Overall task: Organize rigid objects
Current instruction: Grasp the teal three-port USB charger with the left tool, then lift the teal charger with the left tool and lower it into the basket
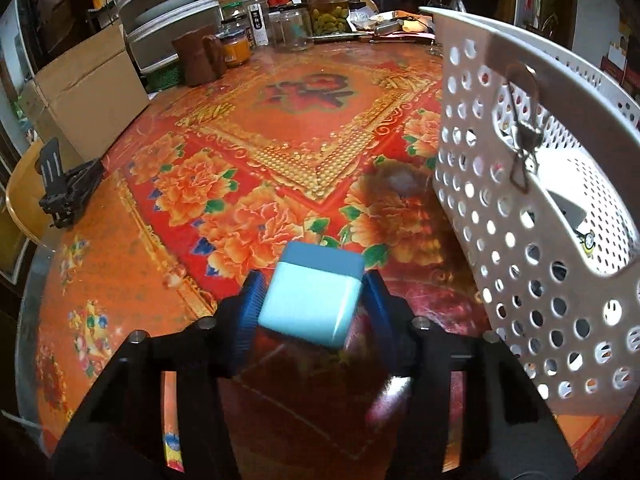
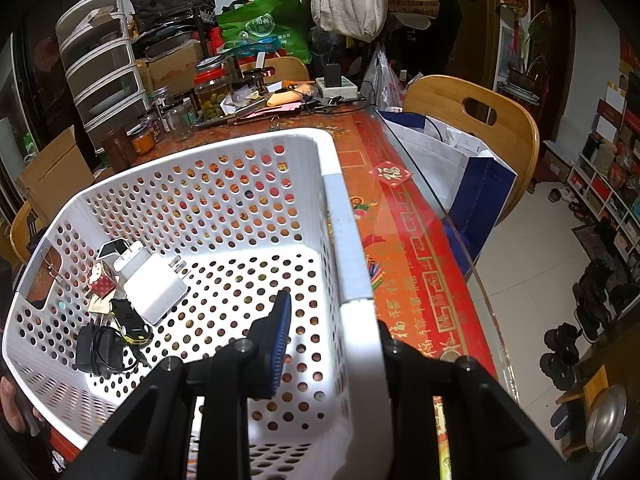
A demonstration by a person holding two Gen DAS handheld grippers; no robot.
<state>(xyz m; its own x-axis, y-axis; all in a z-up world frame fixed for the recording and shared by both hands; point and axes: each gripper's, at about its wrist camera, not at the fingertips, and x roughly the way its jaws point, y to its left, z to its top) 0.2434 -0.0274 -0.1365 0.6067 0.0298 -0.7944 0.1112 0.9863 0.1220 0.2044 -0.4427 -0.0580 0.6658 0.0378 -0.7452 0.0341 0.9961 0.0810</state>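
A light blue box with a darker blue band [image 1: 310, 300] sits low over the flowered tablecloth [image 1: 248, 152], and my left gripper [image 1: 314, 300] is shut on it, blue pads against both its sides. To its right stands the white perforated basket [image 1: 520, 248]. In the right wrist view my right gripper [image 2: 332, 308] is shut on the rim of the basket [image 2: 356, 288]: one blue pad [image 2: 280, 332] is inside, the other finger is hidden behind the wall. In the basket lie a white charger [image 2: 154, 292], a black adapter with cable [image 2: 96, 348] and a small red box [image 2: 102, 282].
A black folding stand [image 1: 64, 196] and a cardboard box [image 1: 88, 96] sit at the table's left. Jars [image 1: 328, 8], a brown mug [image 1: 200, 60] and drawers crowd the far side. A binder clip [image 1: 524, 144] hangs in the basket's handle hole. A wooden chair [image 2: 480, 120] with a bag stands past the table's right edge.
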